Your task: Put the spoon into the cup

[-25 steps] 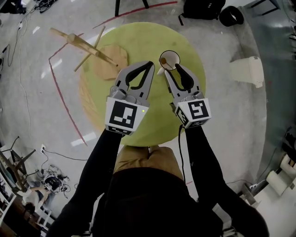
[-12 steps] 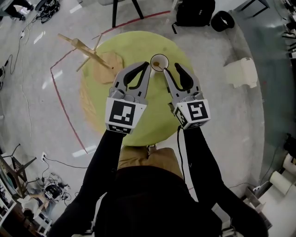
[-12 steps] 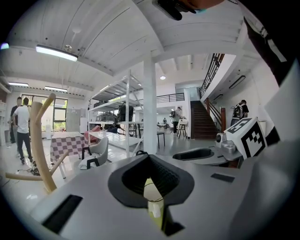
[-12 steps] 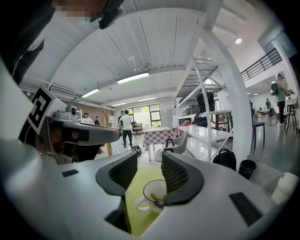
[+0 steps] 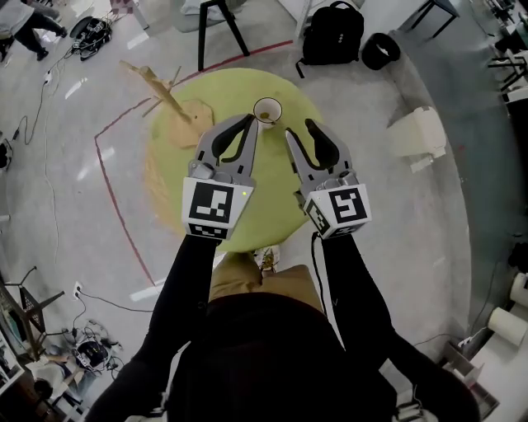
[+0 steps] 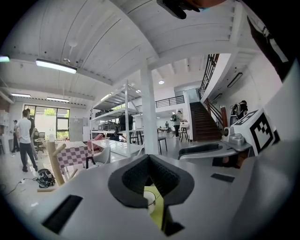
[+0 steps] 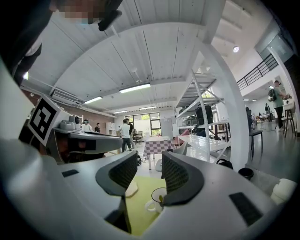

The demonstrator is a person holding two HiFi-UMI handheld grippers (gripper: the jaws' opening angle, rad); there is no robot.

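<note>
A white cup (image 5: 266, 110) stands near the far edge of the round yellow-green table (image 5: 272, 206). In the right gripper view the cup (image 7: 154, 202) shows a small yellowish spoon (image 7: 161, 198) standing inside it. My right gripper (image 5: 299, 130) hovers just right of and short of the cup, open, with nothing between its fingers (image 7: 176, 176). My left gripper (image 5: 247, 124) hangs just left of the cup, its tips meeting, shut and empty. Through the gap under the left gripper (image 6: 149, 158) I see a bit of the cup (image 6: 150, 200).
A wooden peg rack (image 5: 157, 86) leans on its base at the table's far left. Beyond the table stand black stool legs (image 5: 219, 25), a black backpack (image 5: 334, 33) and a black bin (image 5: 378, 51). A white box (image 5: 417, 132) lies on the floor at right.
The right gripper has drawn back from over the cup, and the spoon stays in the cup. Both grippers sit higher above the table, which looks smaller.
</note>
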